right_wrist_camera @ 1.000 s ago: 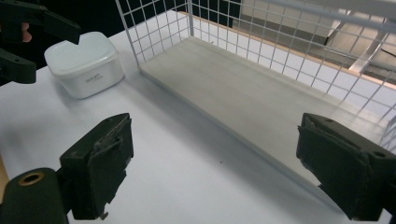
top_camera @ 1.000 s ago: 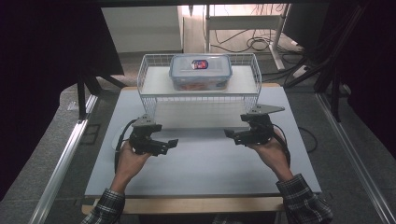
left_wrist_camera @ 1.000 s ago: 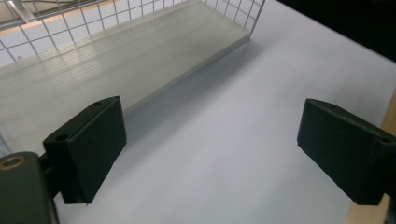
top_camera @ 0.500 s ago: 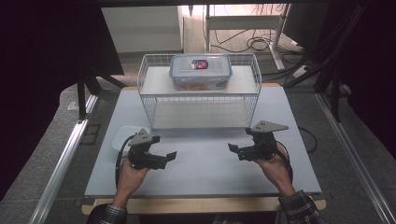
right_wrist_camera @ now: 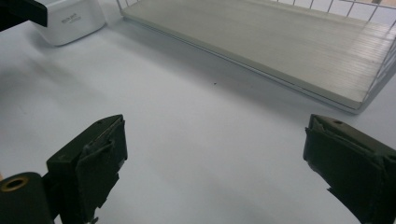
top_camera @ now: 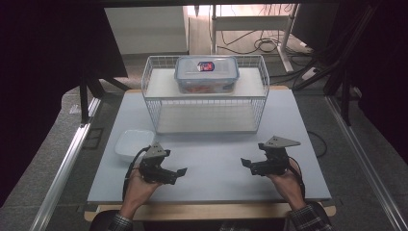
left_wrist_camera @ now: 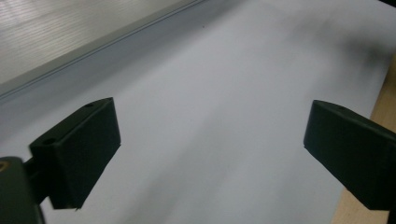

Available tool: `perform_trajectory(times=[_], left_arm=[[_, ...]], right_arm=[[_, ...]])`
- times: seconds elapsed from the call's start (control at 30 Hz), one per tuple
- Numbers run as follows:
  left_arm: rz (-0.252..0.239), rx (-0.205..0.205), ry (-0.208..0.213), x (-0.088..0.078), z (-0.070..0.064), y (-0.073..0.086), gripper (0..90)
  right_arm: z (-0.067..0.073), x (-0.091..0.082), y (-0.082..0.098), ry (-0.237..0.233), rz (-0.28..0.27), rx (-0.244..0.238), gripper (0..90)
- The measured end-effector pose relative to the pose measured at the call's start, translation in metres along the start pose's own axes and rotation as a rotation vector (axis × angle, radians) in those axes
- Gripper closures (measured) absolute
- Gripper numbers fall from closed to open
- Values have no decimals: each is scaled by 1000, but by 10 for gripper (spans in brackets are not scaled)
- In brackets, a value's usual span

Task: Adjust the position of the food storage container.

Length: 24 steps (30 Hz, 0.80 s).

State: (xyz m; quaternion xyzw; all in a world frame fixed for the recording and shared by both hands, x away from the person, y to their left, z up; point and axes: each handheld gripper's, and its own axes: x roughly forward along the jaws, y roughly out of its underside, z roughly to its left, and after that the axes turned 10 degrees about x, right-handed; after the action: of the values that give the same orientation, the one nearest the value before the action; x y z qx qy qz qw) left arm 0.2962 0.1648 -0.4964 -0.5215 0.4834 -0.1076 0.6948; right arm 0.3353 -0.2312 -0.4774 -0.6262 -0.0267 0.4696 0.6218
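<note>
**Both jaws empty, the white dish lies off to the left**

The left gripper [top_camera: 166, 169] has its jaws spread wide with nothing between them, pointing inward across the bare counter [top_camera: 211, 159]; its own view looks along them at plain grey surface. The right gripper [top_camera: 260, 166] mirrors it, jaws just as wide and just as empty, pointing back toward the left one. The two stand well apart, near the person's edge.

Moving outward, the nearest thing is a small white dish [top_camera: 132, 143], resting on the counter just beside the left gripper, behind and to the outer side of it rather than ahead of its jaws. From the right gripper it lies far across the counter [right_wrist_camera: 70, 18]. I'd judge the left hand the natural one to take it, after turning away from the centre.

Farther back sits the wire rack [top_camera: 207, 103], with a lidded plastic box [top_camera: 207, 73] on its upper shelf, about midway between the two hands.
</note>
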Motion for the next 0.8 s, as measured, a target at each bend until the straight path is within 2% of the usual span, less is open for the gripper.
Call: perform_trajectory(times=[0.07, 0.17, 0.23, 0.3, 0.37, 0.43, 0.47, 0.53, 0.63, 0.7, 0.73, 0.8], left_arm=[[6, -9, -14, -3, 3, -2, 73], [38, 14, -88, -12, 13, -5, 163], [33, 8, -102, -20, 20, -6, 243], [51, -1, -149, -27, 30, -6, 290], [54, -17, -203, -36, 40, -6, 380], [42, -81, -236, -48, 55, -3, 463], [41, -98, -248, -51, 59, -1, 497], [60, -130, -312, -62, 73, 5, 594], [63, -182, -395, -76, 91, 17, 771], [63, -223, -442, -86, 104, 28, 844], [65, -247, -479, -91, 111, 35, 873], [49, -289, -514, -98, 121, 45, 899]], right_arm=[[-2, 0, 1, 7, -6, 5, 64], [-4, 1, 3, 17, -9, 6, 64], [-6, 2, 5, 29, -3, 0, 65], [-7, 3, 7, 36, 1, -1, 66], [-8, 5, 8, 44, 4, -7, 67], [-8, 6, 9, 49, 6, -5, 71], [-9, 6, 9, 49, 8, -7, 72], [-9, 7, 10, 51, 11, -9, 75], [-8, 9, 11, 51, 16, -13, 77], [-7, 10, 12, 54, 19, -18, 78], [-7, 10, 12, 52, 22, -19, 79], [-8, 11, 12, 55, 26, -18, 81]])
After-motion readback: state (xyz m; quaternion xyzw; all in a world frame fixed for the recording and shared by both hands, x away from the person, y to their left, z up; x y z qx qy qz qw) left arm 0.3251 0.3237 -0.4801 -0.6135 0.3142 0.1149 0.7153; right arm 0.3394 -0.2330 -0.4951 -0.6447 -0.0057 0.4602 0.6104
